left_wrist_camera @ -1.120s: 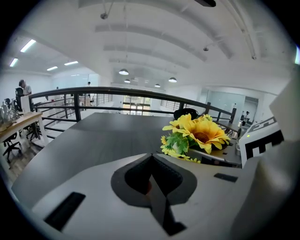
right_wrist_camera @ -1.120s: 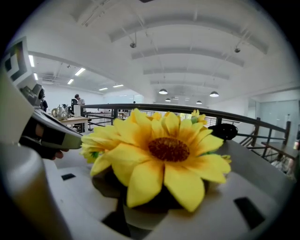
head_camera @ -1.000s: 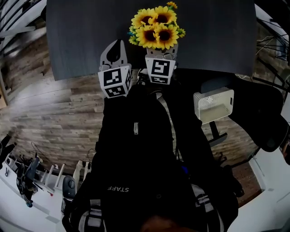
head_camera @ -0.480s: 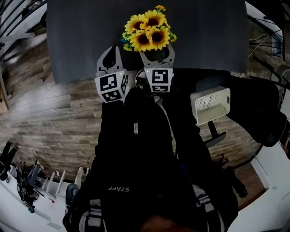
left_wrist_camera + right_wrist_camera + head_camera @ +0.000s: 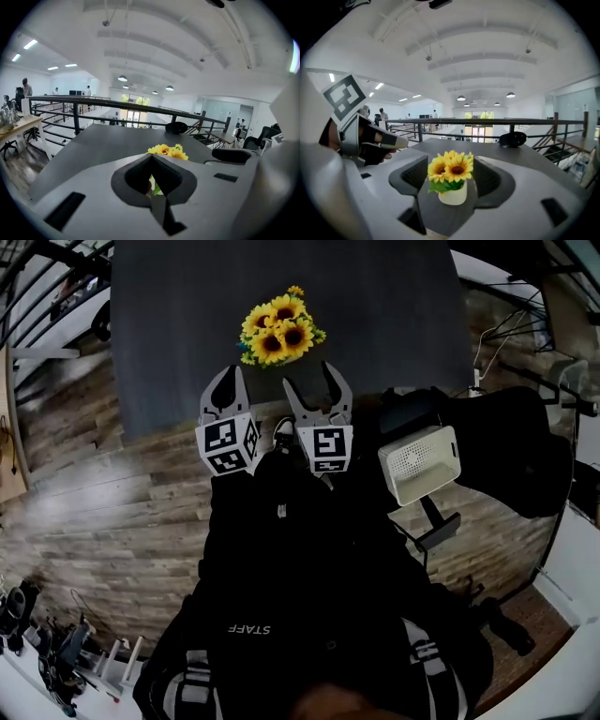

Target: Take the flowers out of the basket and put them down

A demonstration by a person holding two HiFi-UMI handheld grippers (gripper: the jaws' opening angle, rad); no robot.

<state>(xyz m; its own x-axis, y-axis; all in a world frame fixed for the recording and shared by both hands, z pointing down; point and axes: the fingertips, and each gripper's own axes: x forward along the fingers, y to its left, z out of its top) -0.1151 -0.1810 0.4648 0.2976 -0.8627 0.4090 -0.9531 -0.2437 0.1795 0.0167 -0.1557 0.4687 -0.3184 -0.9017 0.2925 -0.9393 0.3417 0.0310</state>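
sunflowers [image 5: 275,332] in a small white pot [image 5: 452,193] stand upright on the dark grey table [image 5: 403,324], close to its near edge and left of that edge's middle, free of both grippers. right gripper [image 5: 311,381] sits at the near edge just short of the pot, jaws wide apart and just now closing in a little, nothing between the pads; left gripper [image 5: 229,373] is beside it, jaws pressed together, empty. white basket [image 5: 420,463] is off the table, past the near edge on the right gripper's side.
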